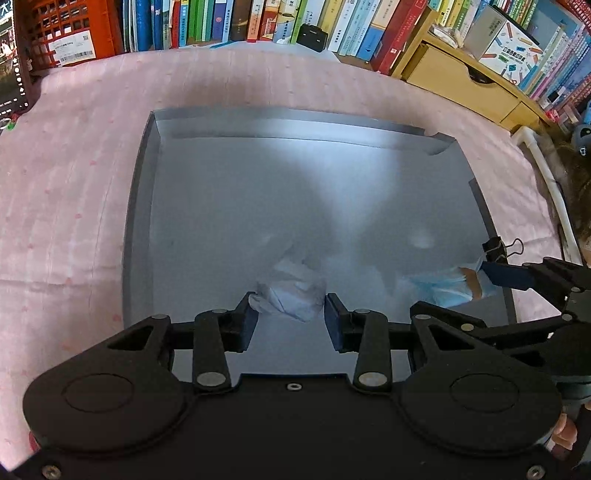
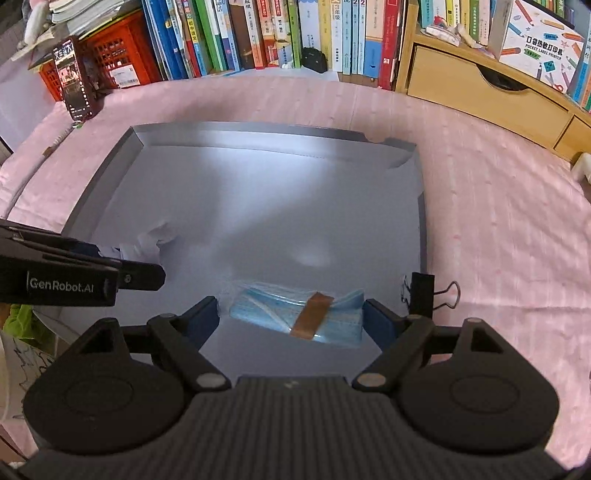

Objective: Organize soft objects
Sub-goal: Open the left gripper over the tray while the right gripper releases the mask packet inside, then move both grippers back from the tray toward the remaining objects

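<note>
A crumpled white tissue wad lies low in a shallow grey tray. My left gripper points down at it, with both pads touching the wad's sides, shut on it. A blue face-mask pack with a brown tape strip lies on the tray floor to the right. My right gripper stands open and wide around the pack, which rests on the tray between its fingers. The left wrist view also shows the mask pack and a right gripper finger. The left gripper's finger shows at the right wrist view's left edge.
A black binder clip grips the tray's right rim. The tray sits on a pink cloth. Behind stand a row of books, a wooden drawer unit, a red crate and a propped phone.
</note>
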### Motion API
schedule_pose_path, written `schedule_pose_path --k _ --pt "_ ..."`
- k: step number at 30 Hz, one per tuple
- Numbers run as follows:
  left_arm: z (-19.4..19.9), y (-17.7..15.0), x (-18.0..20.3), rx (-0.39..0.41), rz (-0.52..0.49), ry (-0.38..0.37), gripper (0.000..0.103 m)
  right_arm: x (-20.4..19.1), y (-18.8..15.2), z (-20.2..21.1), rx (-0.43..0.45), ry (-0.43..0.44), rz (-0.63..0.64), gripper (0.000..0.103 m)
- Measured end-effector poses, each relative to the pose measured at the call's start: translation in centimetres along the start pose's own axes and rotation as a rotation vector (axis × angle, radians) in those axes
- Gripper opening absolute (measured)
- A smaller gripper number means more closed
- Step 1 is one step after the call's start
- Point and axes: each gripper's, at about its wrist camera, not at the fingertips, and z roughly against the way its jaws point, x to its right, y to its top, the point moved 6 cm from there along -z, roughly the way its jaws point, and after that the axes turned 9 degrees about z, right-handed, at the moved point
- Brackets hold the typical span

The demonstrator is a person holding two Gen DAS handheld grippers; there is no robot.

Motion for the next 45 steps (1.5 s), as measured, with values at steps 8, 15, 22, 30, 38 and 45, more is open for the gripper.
schedule_pose_path --k 8,15,22,30,38,45 --pt "1.2 0.1 -0.2 0.036 -0.003 -0.012 0.057 0.1 0.0 0.4 0.014 -0.015 -0.002 0.099" --pt "4.1 -0.1 0.1 0.109 -0.033 -0.028 0.071 0.2 -0.1 2.0 0.051 -0.024 -0.009 0.101" --pt "8.2 -1.6 0.5 0.211 -0.075 -0.072 0.075 0.1 -0.7 5.5 0.150 -0.051 0.002 0.101" --pt "12.7 -5.5 0.4 0.314 -0.121 -0.136 0.078 -1.2 -3.1 11.2 0.315 -0.089 0.054 0.103" --pt "16.6 -11.5 0.8 0.478 -0.223 -0.156 0.086 -3.3 -7.6 15.3 0.494 -0.122 0.087 0.103" --pt "17.7 -16.8 1.0 0.550 -0.279 -0.165 0.088 -4.9 -12.1 16.9 0.595 -0.134 0.080 0.103"
